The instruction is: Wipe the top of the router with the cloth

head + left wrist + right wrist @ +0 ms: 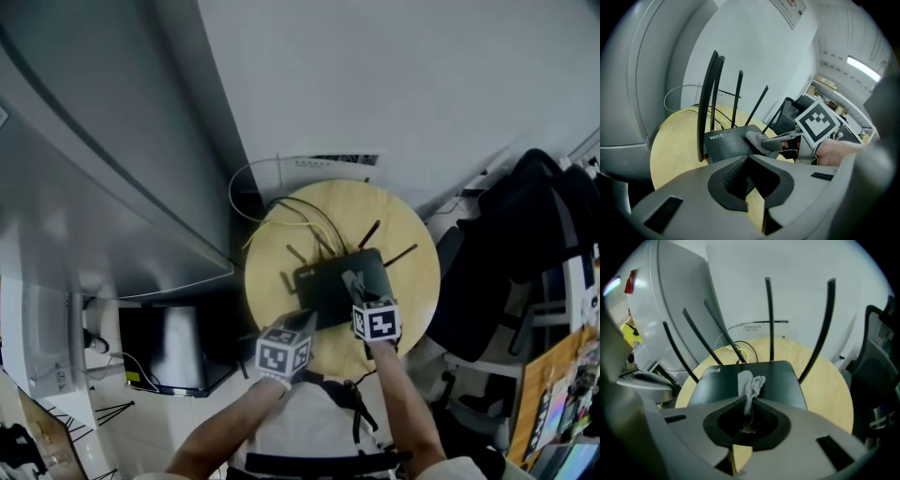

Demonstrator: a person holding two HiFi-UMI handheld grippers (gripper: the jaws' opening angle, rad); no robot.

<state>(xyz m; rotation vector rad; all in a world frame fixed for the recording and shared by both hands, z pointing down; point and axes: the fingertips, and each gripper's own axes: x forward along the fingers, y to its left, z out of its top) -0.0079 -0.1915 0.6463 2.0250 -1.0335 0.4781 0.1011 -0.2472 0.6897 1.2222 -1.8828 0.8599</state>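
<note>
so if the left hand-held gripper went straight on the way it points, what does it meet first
Most likely the router: its near edge lies right ahead of the left hand-held gripper, whose jaws are together and empty. Whether they already touch it is unclear.

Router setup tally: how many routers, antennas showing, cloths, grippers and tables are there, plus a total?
Router: 1
Antennas showing: 5
Cloth: 1
Grippers: 2, the left gripper and the right gripper
Table: 1
Total: 10
</note>
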